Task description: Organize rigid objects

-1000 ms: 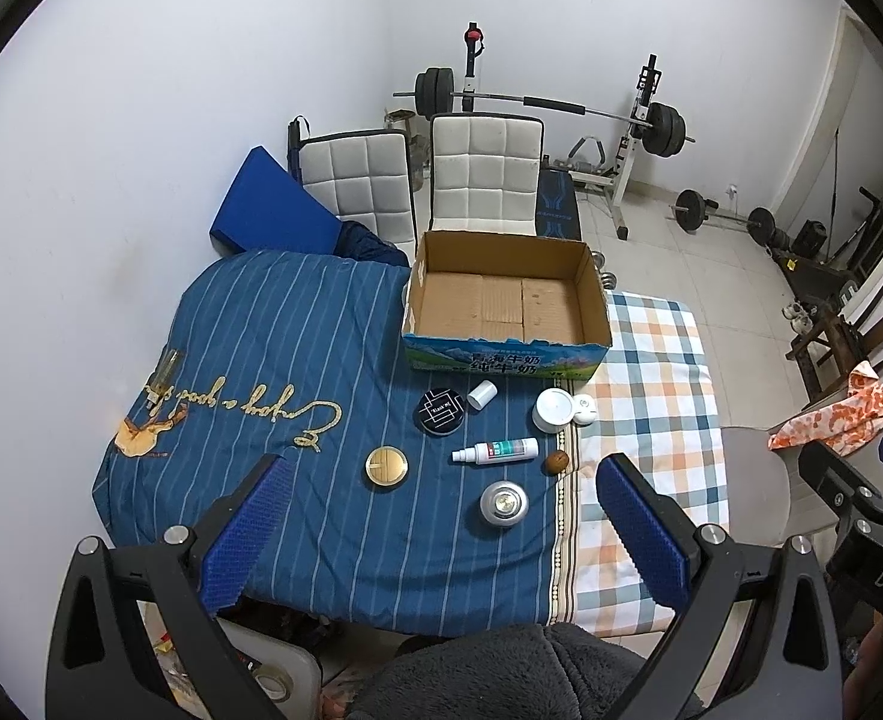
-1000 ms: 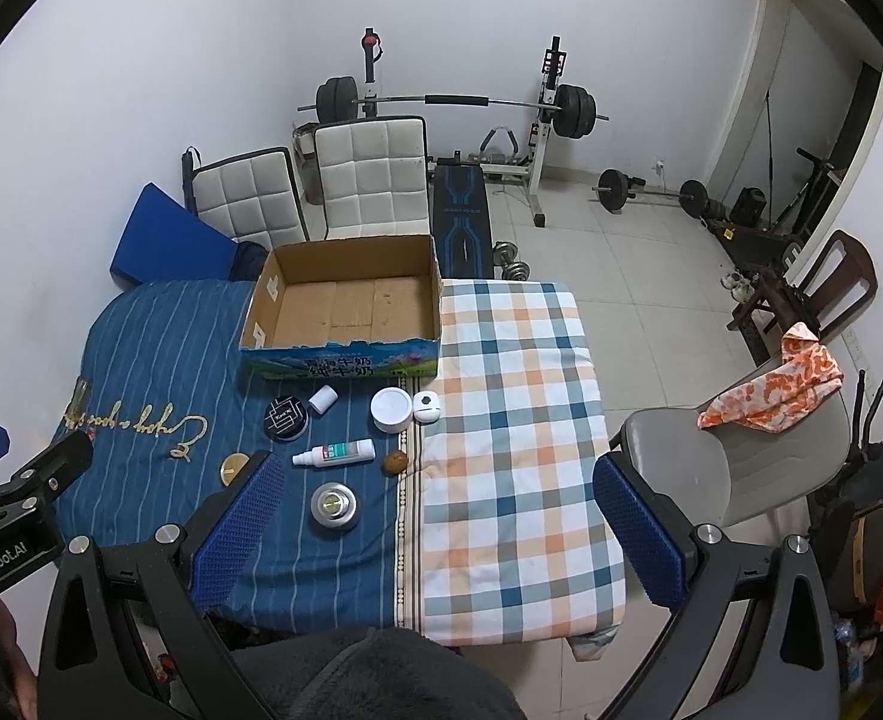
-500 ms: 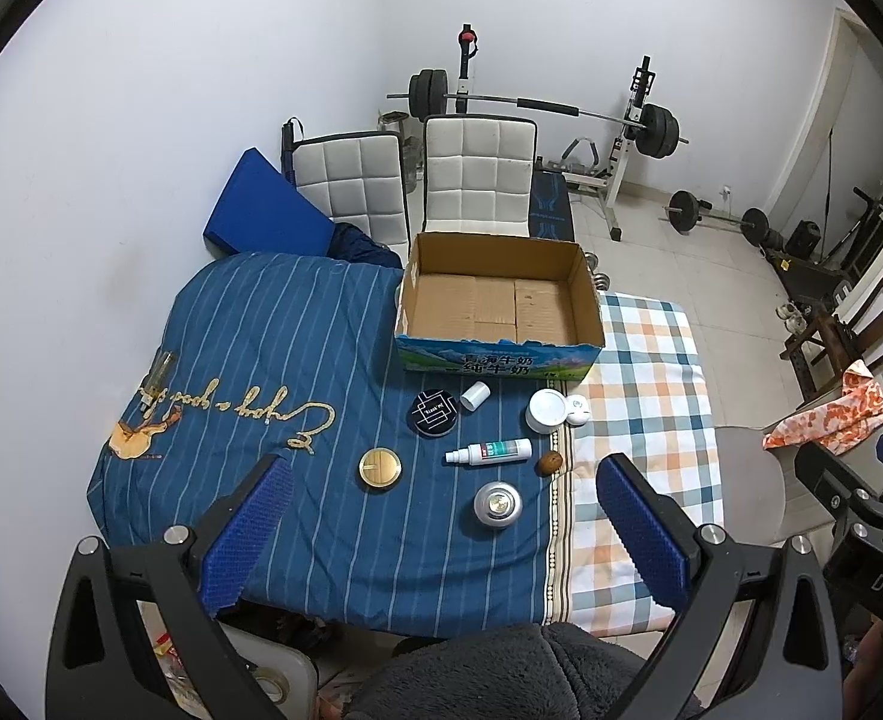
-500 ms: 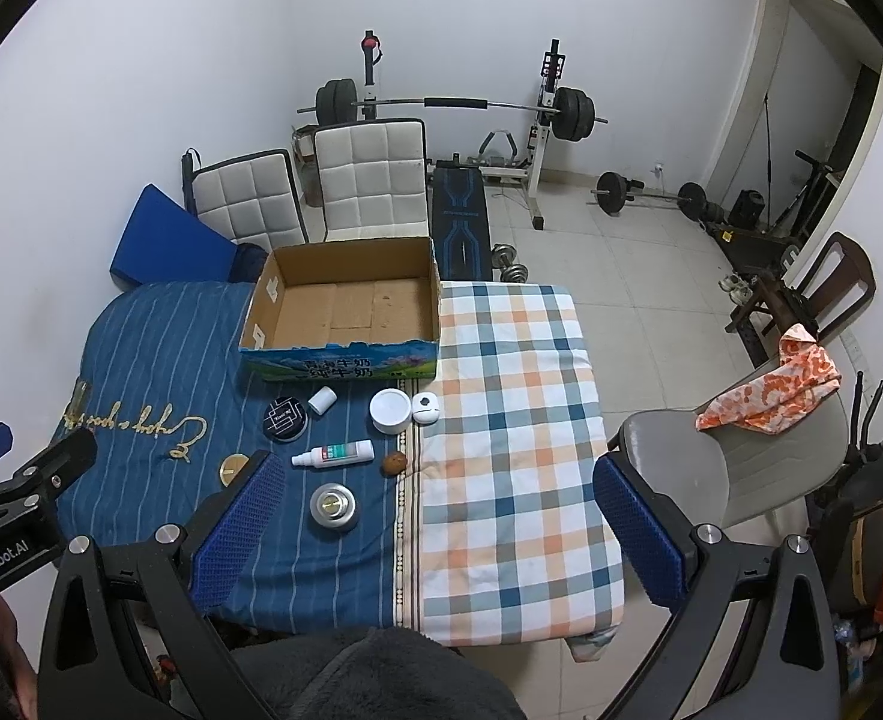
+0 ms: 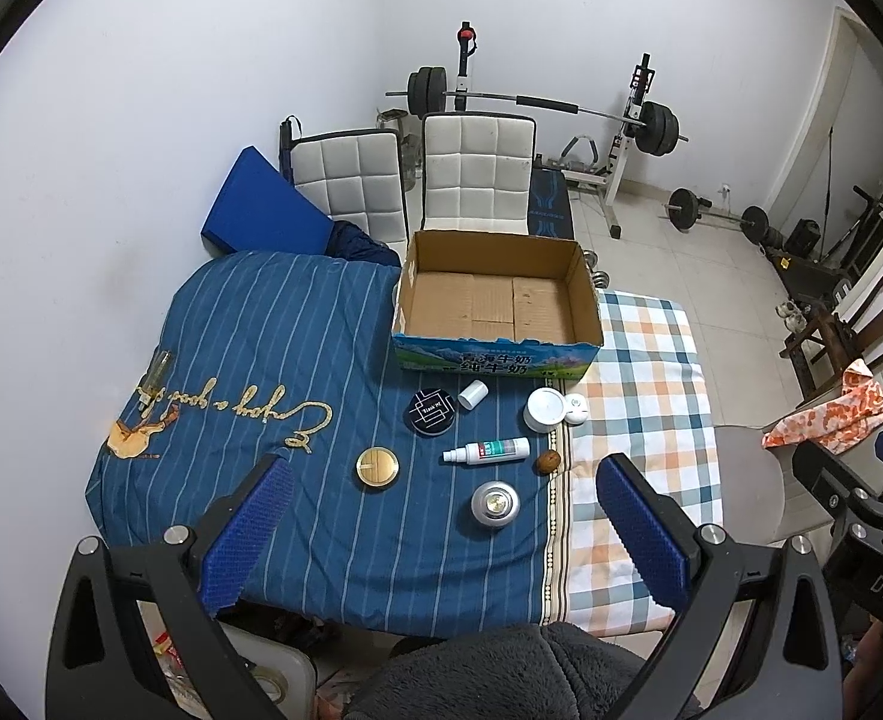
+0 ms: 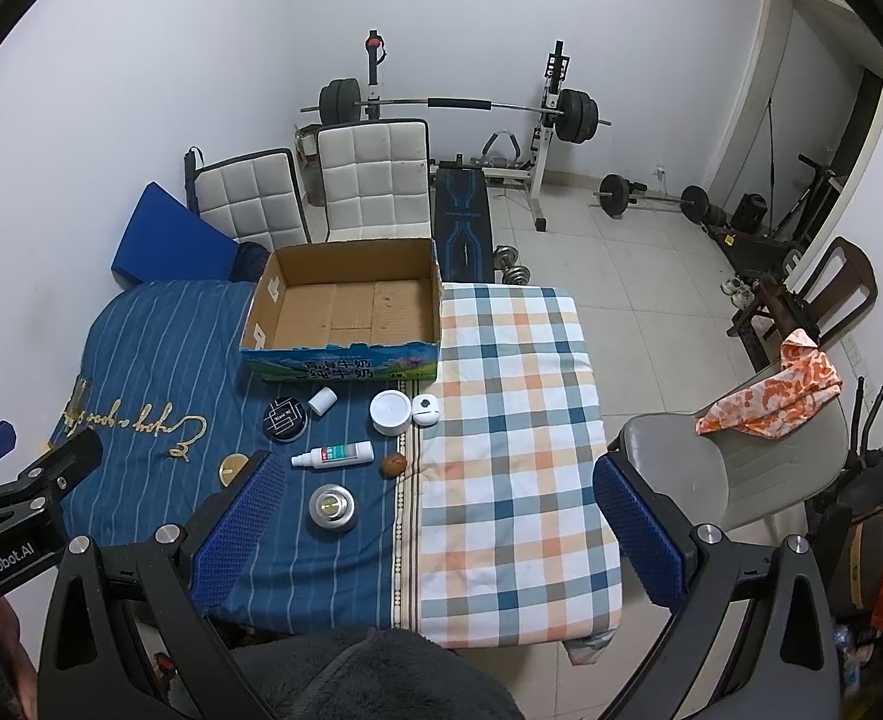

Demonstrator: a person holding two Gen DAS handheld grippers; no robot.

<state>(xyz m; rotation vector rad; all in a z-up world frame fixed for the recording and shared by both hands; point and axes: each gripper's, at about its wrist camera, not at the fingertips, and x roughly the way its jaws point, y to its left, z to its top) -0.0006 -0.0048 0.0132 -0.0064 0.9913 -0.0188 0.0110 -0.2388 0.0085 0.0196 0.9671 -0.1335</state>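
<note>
Blue striped cloth (image 5: 249, 324) is covering the left part of the table, with a checked cloth (image 5: 639, 360) lying over the right part, likely to cushion things. A cardboard box (image 5: 495, 354) is sitting open and bare inside at the far edge, straddling the seam between the cloths; I judge it is waiting to take the small things spread just in front of it. Among these, a white round jar (image 5: 544, 410) is touching a smaller white case (image 5: 575, 408) by the seam, a black round tin (image 5: 431, 413) is lying beside a small white bottle (image 5: 473, 394), and nearer the front edge are a spray bottle (image 5: 489, 450) on its side, a gold disc (image 5: 377, 467), a silver tin (image 5: 495, 503) and a brown nut (image 5: 548, 461). The left gripper (image 5: 441, 534) and the right gripper (image 6: 435, 534) are both hovering well above the front edge, fingers spread wide and gripping nothing, apparently not yet reaching.
</note>
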